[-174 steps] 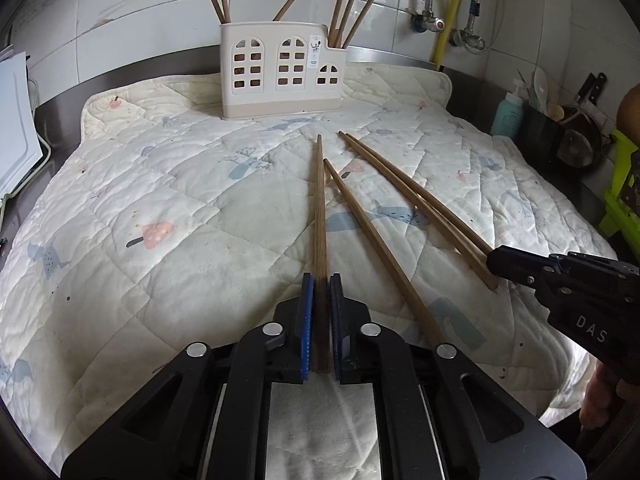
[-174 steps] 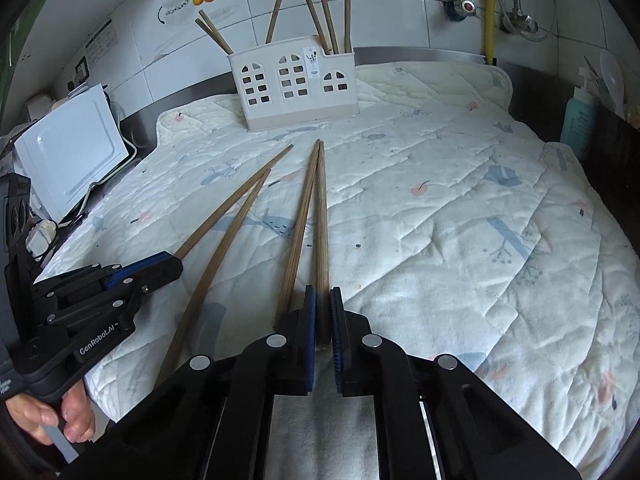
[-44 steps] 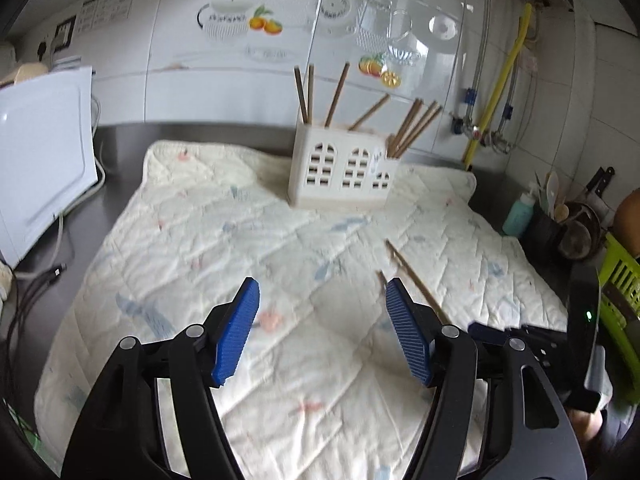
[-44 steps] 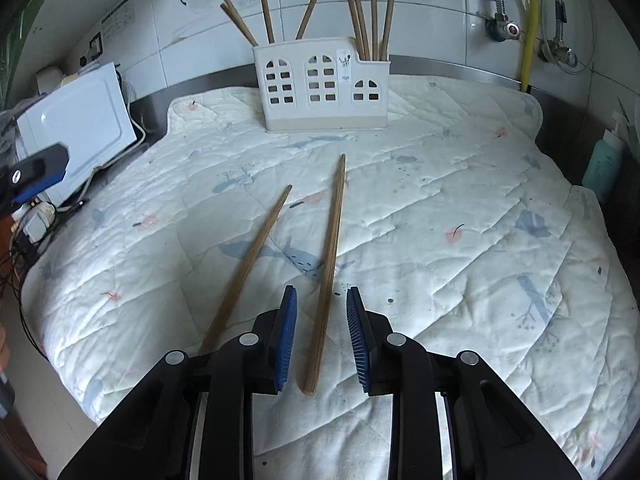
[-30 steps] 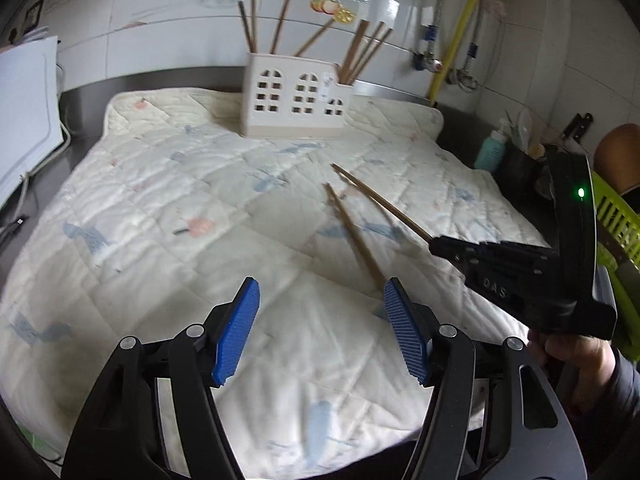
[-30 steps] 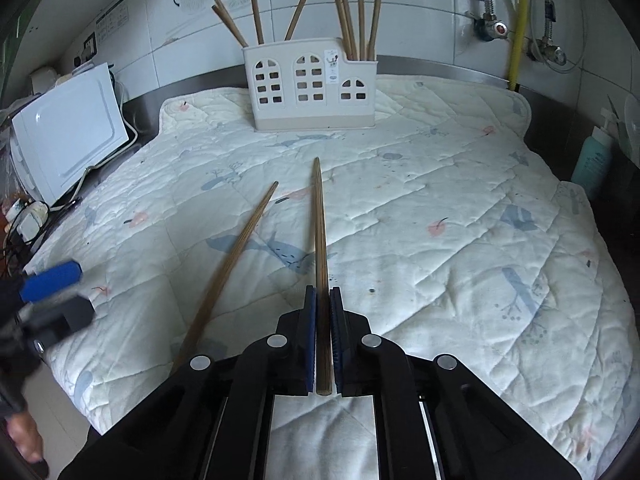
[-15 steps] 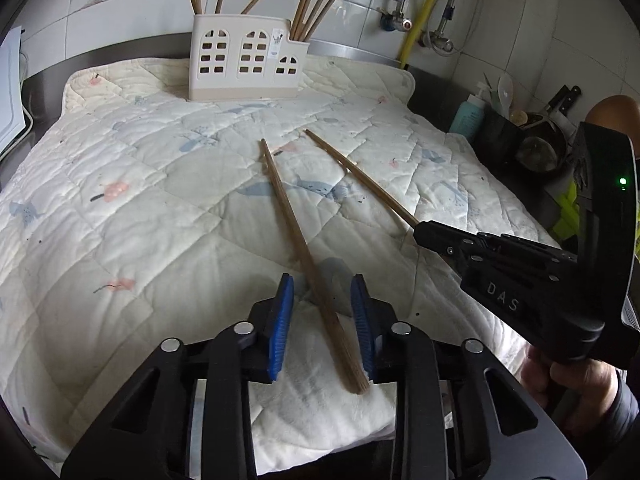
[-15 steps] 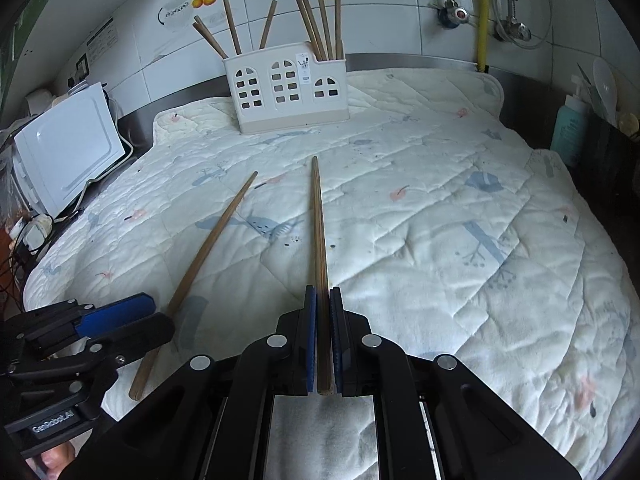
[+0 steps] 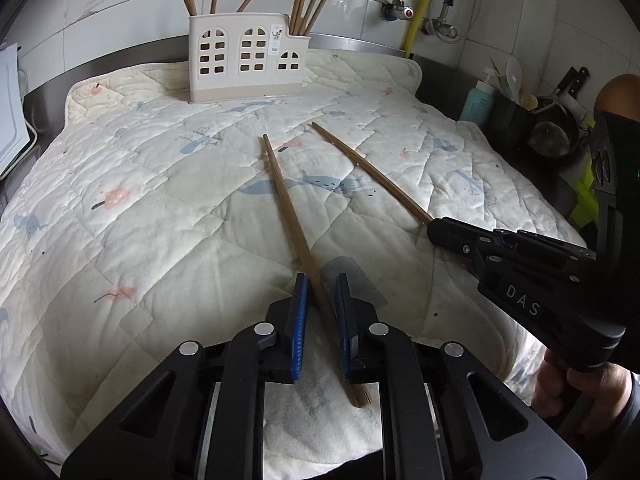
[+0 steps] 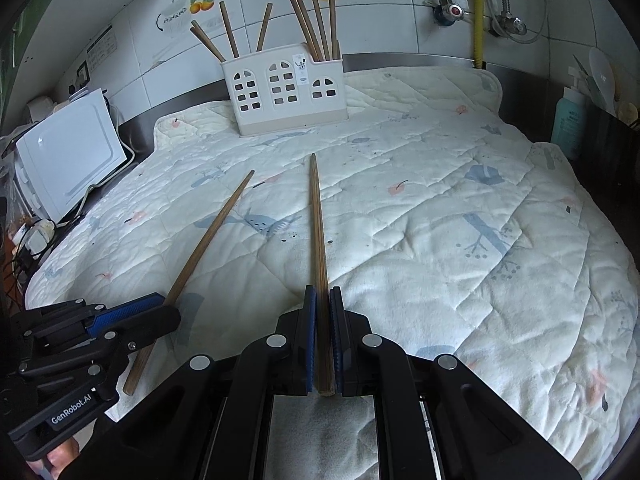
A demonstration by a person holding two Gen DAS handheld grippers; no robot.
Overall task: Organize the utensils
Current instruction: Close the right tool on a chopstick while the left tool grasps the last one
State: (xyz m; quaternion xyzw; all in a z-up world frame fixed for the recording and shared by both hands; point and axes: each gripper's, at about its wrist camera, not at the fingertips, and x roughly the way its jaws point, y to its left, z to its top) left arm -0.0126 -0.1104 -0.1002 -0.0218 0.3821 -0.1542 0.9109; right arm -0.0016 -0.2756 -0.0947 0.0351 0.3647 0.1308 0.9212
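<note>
Already seven chopsticks (image 10: 316, 20) stand in the white holder (image 10: 286, 88) at the back of the quilted mat (image 10: 440, 208). Two remain flat on the mat. The right tool (image 10: 323, 304) is clamped on one chopstick (image 10: 317, 216); the left tool (image 9: 320, 296) is closing around the other chopstick (image 9: 288, 204), pads not yet pressing. Both need lifting and dropping in.

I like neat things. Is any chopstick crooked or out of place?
Two chopsticks lie on the quilt, not in the holder. The left chopstick sits slanted between the closing left gripper; the right chopstick sits straight in the right gripper.
</note>
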